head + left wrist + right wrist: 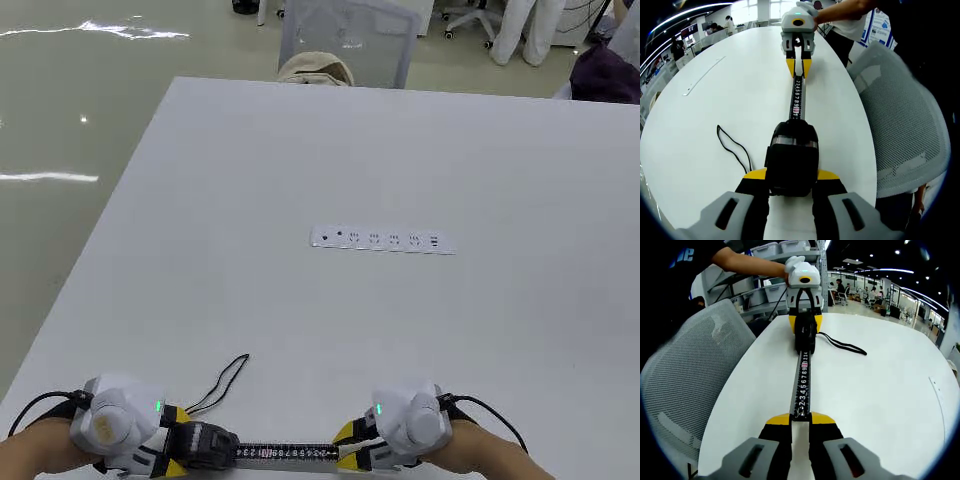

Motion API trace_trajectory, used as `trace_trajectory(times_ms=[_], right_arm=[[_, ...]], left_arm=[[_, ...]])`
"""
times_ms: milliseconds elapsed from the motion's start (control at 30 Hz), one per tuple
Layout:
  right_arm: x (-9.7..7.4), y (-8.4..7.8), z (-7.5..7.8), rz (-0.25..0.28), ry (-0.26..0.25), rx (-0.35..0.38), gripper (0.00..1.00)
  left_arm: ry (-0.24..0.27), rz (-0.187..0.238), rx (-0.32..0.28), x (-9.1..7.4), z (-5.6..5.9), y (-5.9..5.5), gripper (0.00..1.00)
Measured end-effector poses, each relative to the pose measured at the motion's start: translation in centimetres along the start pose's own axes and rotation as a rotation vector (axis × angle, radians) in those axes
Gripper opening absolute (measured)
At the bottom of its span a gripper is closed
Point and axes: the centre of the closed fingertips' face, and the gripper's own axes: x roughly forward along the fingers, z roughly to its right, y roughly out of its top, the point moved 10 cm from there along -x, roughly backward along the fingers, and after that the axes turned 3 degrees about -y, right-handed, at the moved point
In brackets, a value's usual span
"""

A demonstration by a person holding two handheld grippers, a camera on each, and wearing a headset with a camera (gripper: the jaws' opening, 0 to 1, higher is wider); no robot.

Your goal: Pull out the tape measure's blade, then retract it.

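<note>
The black tape measure case (205,446) (791,157) (805,335) lies on the white table near the front edge, and my left gripper (178,442) (790,181) is shut on it. Its blade (288,453) (797,97) (802,387), dark with white numbers, runs out flat across the table to the right. My right gripper (350,446) (800,419) (798,62) is shut on the blade's free end. A black wrist strap (222,385) (732,145) (842,345) trails from the case over the table.
A white power strip (382,240) (702,76) lies mid-table. A grey mesh chair (346,38) stands at the far edge; another mesh chair (900,125) (685,375) is close behind the front edge. The table's front edge (300,476) is right beside both grippers.
</note>
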Motion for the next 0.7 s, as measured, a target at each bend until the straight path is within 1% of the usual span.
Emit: trace_trajectory(times_ms=[700], right_arm=[[-1.1, -1.1, -0.2, -0.015, -0.006, 0.013, 0.09]], left_arm=[[-0.001, -0.001, -0.001, 0.0, 0.0, 0.0, 0.29]])
